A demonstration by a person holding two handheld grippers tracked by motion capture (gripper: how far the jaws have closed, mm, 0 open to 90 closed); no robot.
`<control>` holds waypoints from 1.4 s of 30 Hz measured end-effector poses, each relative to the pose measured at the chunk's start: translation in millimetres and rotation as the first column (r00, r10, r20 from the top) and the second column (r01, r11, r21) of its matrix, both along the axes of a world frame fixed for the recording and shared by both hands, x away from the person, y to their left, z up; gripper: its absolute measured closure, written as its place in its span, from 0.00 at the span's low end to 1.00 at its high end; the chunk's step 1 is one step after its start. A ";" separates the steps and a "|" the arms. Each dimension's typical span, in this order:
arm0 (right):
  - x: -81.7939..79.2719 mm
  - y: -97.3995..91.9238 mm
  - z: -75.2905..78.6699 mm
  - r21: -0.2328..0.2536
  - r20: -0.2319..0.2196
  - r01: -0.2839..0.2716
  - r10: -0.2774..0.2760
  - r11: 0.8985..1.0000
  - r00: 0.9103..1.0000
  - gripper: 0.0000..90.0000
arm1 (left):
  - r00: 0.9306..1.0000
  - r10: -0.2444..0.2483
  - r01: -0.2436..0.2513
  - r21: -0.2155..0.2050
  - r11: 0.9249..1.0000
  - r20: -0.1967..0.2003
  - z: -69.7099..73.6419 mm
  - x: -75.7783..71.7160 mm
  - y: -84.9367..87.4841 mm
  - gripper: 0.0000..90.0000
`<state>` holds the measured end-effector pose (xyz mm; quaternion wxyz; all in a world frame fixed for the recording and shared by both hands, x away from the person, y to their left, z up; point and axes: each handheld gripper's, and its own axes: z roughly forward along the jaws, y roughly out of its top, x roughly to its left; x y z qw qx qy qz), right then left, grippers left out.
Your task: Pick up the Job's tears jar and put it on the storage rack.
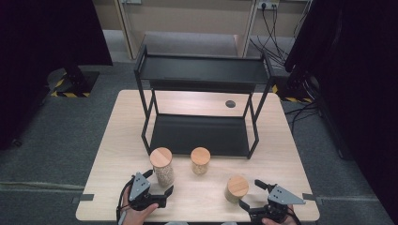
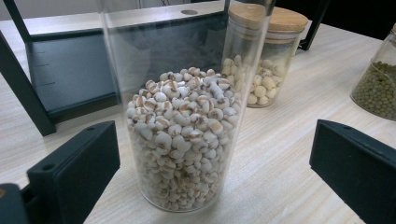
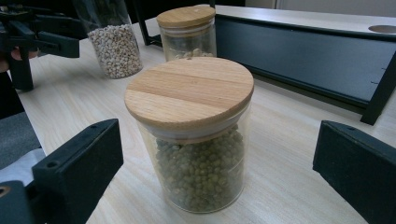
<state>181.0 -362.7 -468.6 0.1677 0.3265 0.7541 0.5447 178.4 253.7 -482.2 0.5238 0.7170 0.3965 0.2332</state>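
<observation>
1. Between your left gripper's [image 2: 210,163] spread jaws stands the tall jar [image 2: 184,140] of pale grains, apparently untouched
2. Your right gripper [image 3: 215,172] gapes around the green-bean jar [image 3: 196,140] on the table [image 1: 281,140]

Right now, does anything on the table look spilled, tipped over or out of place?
Nothing stands out. The tall jar, the middle jar and the green-bean jar stand upright with wooden lids on, no contents spilled on the table. The black shelf rack sits square.
</observation>
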 end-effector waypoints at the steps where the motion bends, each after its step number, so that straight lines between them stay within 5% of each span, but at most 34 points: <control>1: 0.0 -0.2 0.0 0.000 0.000 0.000 0.000 1.000 1.000 0.02 | 1.000 -0.001 0.001 0.001 1.000 -0.001 0.0 0.2 -0.1 0.01; 42: 1.6 2.9 -0.4 -0.003 -0.011 -0.021 0.021 1.000 1.000 0.02 | 1.000 0.016 -0.016 0.007 1.000 -0.010 9.3 16.6 -7.5 0.02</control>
